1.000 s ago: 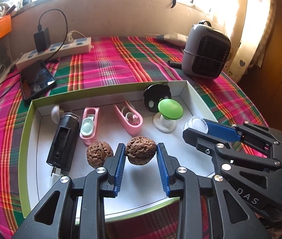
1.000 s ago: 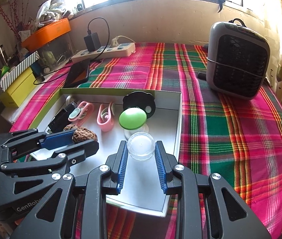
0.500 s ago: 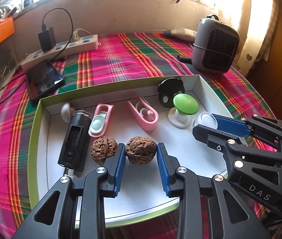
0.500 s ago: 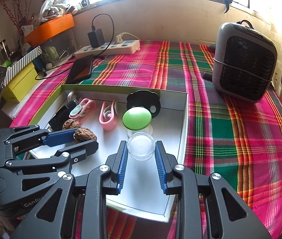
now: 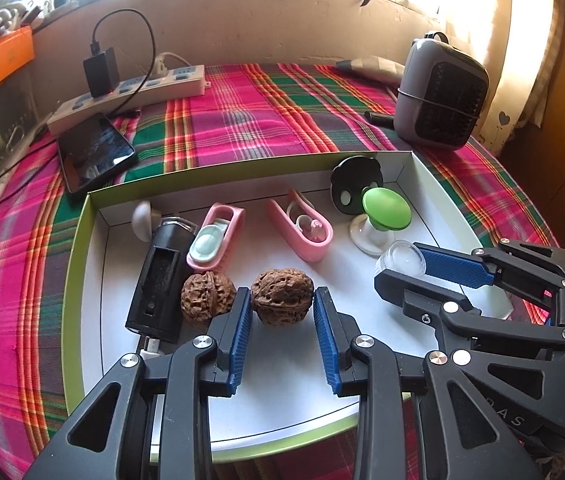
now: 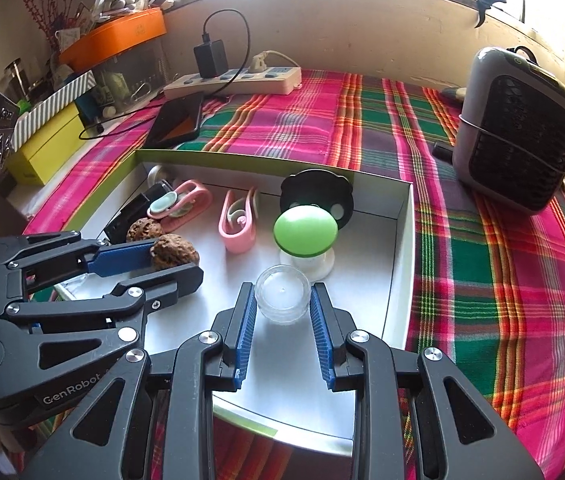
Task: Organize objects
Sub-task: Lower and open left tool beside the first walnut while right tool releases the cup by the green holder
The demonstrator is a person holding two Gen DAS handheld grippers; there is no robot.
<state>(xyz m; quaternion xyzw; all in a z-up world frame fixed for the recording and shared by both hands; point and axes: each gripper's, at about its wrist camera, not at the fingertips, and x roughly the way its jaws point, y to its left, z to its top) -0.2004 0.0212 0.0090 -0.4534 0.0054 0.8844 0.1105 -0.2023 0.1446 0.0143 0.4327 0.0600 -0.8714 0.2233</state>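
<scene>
While both tongs reached into the white tray [image 5: 94, 280], the left gripper [image 5: 282, 304] clamped a walnut [image 5: 282, 295], a second walnut [image 5: 206, 297] just left of it; the right gripper [image 6: 282, 300] pinched a clear round jar [image 6: 282, 295], green knob [image 6: 305, 231] just beyond.

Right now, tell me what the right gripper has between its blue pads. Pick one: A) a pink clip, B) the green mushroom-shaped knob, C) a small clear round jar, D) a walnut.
C: in the right wrist view the right gripper has its blue pads against both sides of the small clear round jar inside the white tray; the walnut sits in the left gripper instead.
</scene>
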